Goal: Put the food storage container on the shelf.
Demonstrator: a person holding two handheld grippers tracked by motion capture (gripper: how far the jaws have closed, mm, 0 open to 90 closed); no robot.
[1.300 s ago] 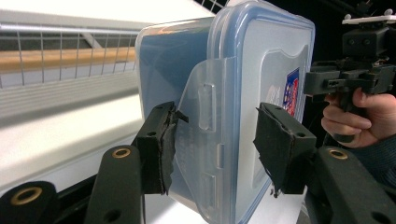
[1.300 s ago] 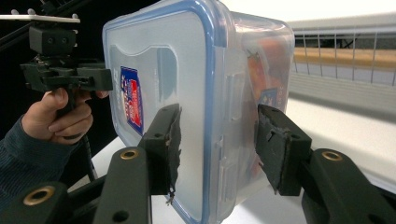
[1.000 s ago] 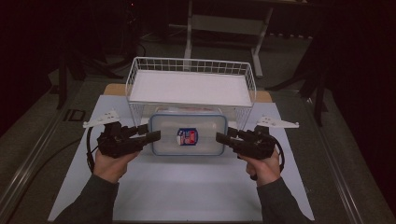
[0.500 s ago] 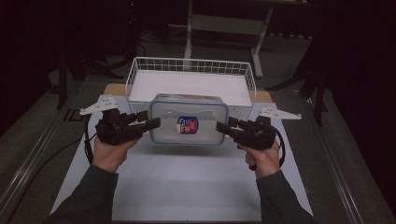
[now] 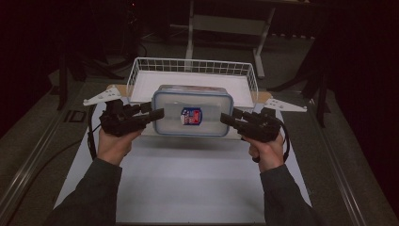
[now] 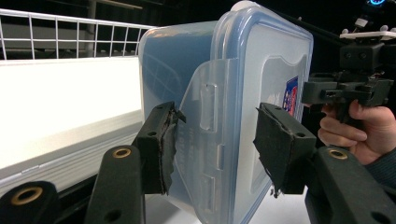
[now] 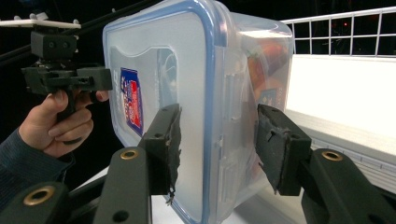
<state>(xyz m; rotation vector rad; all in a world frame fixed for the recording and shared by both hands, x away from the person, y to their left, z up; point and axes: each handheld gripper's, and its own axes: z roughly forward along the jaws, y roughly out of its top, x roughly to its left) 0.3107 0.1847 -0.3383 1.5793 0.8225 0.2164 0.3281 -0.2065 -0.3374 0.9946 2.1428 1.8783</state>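
A clear plastic food container (image 5: 192, 116) with a blue-rimmed snap-on lid is held in the air between two hand-held tongs, above the white sheet on the bench (image 5: 188, 188) and just in front of a white wire basket (image 5: 193, 70). It is tipped so that its lid faces the person. The left tongs (image 5: 157, 114) meet its left end and the right tongs (image 5: 226, 117) meet its right end. In the left gripper view the two padded jaws straddle the container's edge at a side latch flap (image 6: 210, 135), one pad against the translucent wall and the other on the lid side with a small gap showing, so the grip looks loose, not hard-pinched. In the right gripper view the jaws likewise stand either side of the lidded rim, spread a little wider than the edge. The box looks stiff, smooth and probably slippery, and the padded jaws should help against that. Something reddish shows dimly through the wall (image 7: 268, 56), so it is likely not empty, though its weight cannot be judged. The firm rim and latch areas at the two short ends seem the best places to hold. A small blue, red and white label (image 5: 191, 116) sits in the middle of the lid; its writing is too small to read.
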